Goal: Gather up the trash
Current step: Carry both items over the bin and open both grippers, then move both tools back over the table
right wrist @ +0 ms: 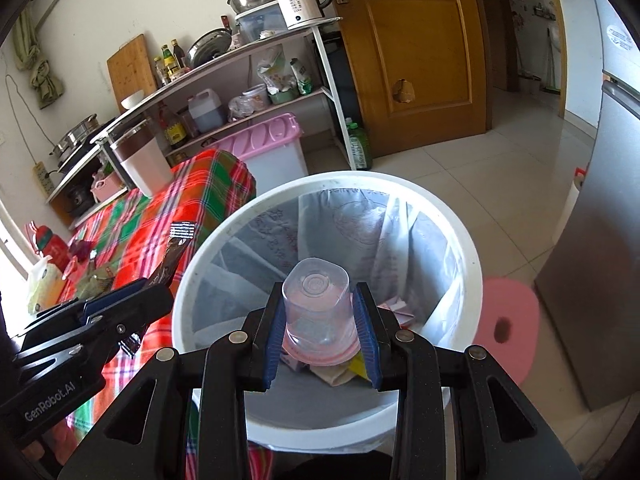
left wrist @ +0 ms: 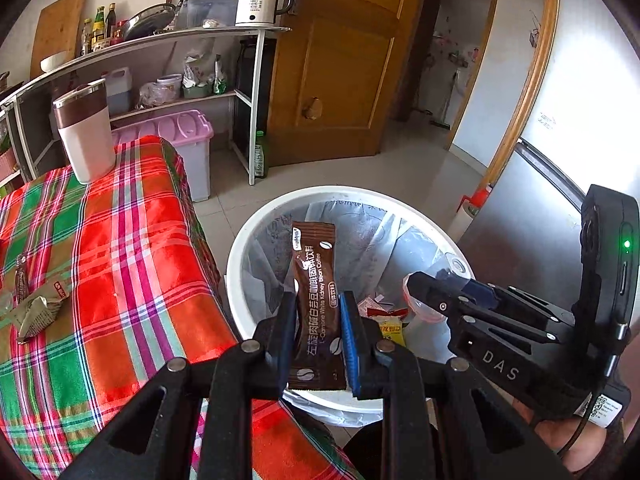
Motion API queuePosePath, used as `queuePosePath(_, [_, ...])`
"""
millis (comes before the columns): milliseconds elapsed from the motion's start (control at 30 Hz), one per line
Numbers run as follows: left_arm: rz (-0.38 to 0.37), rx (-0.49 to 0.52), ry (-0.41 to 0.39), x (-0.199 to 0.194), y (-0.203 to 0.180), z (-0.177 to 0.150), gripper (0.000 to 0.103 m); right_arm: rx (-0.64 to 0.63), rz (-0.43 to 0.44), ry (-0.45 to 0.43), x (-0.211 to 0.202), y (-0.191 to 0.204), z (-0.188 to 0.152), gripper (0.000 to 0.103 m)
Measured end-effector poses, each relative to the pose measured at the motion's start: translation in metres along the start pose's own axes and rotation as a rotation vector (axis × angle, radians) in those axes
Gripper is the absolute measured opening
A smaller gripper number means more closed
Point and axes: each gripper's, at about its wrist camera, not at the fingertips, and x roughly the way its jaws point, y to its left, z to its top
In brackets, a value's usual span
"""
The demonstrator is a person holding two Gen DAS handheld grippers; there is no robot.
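Brown coffee sachet (left wrist: 316, 304) and clear plastic cup (right wrist: 318, 308) hanging over the white bin (right wrist: 208, 240).
Left tongs (left wrist: 318, 320) are pinching the sachet, right tongs (right wrist: 320, 328) clamping the cup; the sachet, nearer the rim, is risking a fall outside.

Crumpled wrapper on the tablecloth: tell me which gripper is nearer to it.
Left. The left gripper, shut on the coffee sachet, hangs at the bin's table-side rim, nearer the crumpled wrapper. The right gripper, holding the plastic cup, is farther out over the bin.
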Motion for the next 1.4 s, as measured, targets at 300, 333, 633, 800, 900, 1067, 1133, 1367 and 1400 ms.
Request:
queuePosePath(300, [0.000, -0.012, 0.012, 0.004, 0.000, -0.002, 0.043, 0.000, -0.029, 0.027, 0.008, -0.003, 0.001, 0.035])
queuePosePath(333, [-0.004, -0.016, 0.011, 0.004, 0.000, -0.002, 0.044, -0.001, -0.031, 0.027, 0.008, -0.003, 0.000, 0.036])
queuePosePath(633, [0.004, -0.022, -0.003, -0.006, 0.007, -0.003, 0.052, 0.008, -0.031, 0.024, 0.004, 0.001, -0.003, 0.045])
queuePosePath(800, [0.007, -0.030, -0.014, -0.015, 0.013, -0.006, 0.052, 0.015, -0.016, 0.011, -0.003, 0.008, -0.004, 0.045])
queuePosePath(900, [0.019, -0.032, -0.026, -0.023, 0.017, -0.008, 0.053, 0.015, -0.001, 0.001, -0.008, 0.015, -0.006, 0.045])
queuePosePath(1067, [0.039, -0.059, -0.050, -0.039, 0.030, -0.013, 0.056, 0.001, 0.032, -0.027, -0.018, 0.032, -0.005, 0.045])
queuePosePath(1133, [0.064, -0.061, -0.062, -0.047, 0.038, -0.017, 0.056, -0.018, 0.052, -0.039, -0.021, 0.044, -0.004, 0.045])
queuePosePath(1367, [0.123, -0.157, -0.084, -0.073, 0.087, -0.028, 0.057, -0.096, 0.108, -0.031, -0.013, 0.091, -0.004, 0.047])
queuePosePath(1400, [0.135, -0.164, -0.092, -0.078, 0.094, -0.029, 0.057, -0.103, 0.117, -0.027, -0.011, 0.096, -0.004, 0.047])
